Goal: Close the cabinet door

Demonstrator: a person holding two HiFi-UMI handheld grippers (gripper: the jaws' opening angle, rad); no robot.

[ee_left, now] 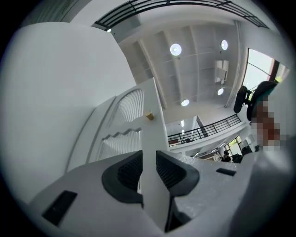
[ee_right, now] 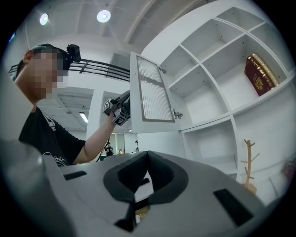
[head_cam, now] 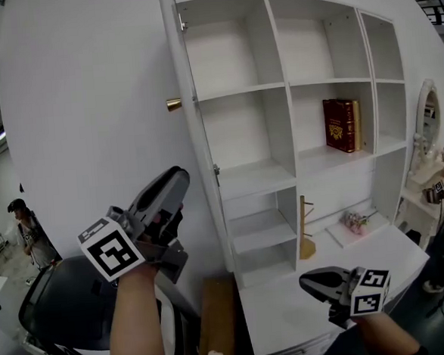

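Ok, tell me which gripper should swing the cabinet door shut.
Left. The left gripper grips the open cabinet door by its free edge; the right gripper hangs shut, low over the desk, apart from it.

My left gripper (ee_left: 149, 167) had the door (ee_left: 154, 134) edge-on between its jaws, a pad against each face. A brass knob (ee_left: 149, 115) stuck out higher up that door, with ceiling lights (ee_left: 175, 49) beyond.
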